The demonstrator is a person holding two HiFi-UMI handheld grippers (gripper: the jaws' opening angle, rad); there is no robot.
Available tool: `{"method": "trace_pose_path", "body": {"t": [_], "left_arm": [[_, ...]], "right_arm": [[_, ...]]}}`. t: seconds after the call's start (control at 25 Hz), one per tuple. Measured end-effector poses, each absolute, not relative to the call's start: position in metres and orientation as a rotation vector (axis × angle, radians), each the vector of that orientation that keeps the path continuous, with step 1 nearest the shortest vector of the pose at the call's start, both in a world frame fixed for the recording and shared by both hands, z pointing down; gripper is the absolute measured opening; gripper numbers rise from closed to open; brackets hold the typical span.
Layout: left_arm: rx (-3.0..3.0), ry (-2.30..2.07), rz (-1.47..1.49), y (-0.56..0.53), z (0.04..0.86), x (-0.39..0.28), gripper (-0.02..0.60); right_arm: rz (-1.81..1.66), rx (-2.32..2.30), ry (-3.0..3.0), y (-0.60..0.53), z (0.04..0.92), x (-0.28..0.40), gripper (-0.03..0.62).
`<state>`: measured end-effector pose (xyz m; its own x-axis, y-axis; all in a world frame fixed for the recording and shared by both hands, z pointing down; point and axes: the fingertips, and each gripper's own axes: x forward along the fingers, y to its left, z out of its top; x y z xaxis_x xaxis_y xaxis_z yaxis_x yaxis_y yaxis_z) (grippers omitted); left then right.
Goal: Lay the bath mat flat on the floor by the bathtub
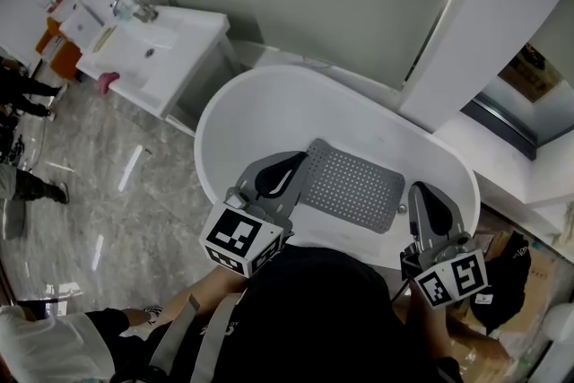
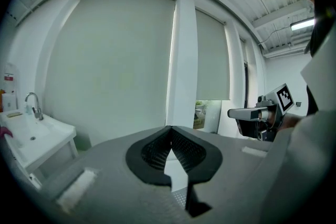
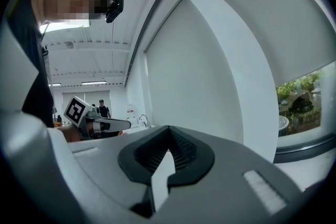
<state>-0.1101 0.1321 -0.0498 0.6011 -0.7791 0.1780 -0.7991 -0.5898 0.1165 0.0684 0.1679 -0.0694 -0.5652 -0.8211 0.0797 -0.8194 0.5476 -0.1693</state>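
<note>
Status: the grey perforated rubber bath mat (image 1: 354, 184) lies flat on the bottom of the white oval bathtub (image 1: 260, 103), not on the grey marbled tile floor (image 1: 117, 184) where the task wants it.

Both tools hang over the near rim, pointing across the tub. The left gripper (image 1: 291, 164) sits above the mat's left end with its jaws closed on nothing. The right gripper (image 1: 421, 193) is just off the mat's right end, also closed and empty.

Risks as we see them:
- The mat sits flush on a smooth curved surface, so there's no edge to get under. If the jaws come down closed, or open too late, we expect them to skate over the rubber or scrape the enamel.
- We can't see the underside. If it has suction cups, a straight pull could stretch the mat and release it suddenly.
- The sheet is limp. Pinched at one end only, it will likely sag and fold on itself. Uneven lift between the two hands would twist it.
- Clearing the rim is tight. A trailing edge could catch and pull out of the pads.
- The person's body fills the near side of the tub and there are boxes to the right. We judge the open floor is on the left, towards the white washbasin cabinet (image 1: 152, 49). A cramped set-down there could leave a curled corner or a crease.
</note>
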Motion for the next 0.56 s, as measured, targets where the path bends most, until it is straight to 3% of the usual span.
{"method": "trace_pose_path", "body": {"t": [0.56], "left_arm": [[2.613,-1.335,0.174,0.1290,-0.0412,-0.1173,0.006]], "right_arm": [[-0.338,-1.458,2.767,0.1623,-0.0595,0.0709,0.000]]}}
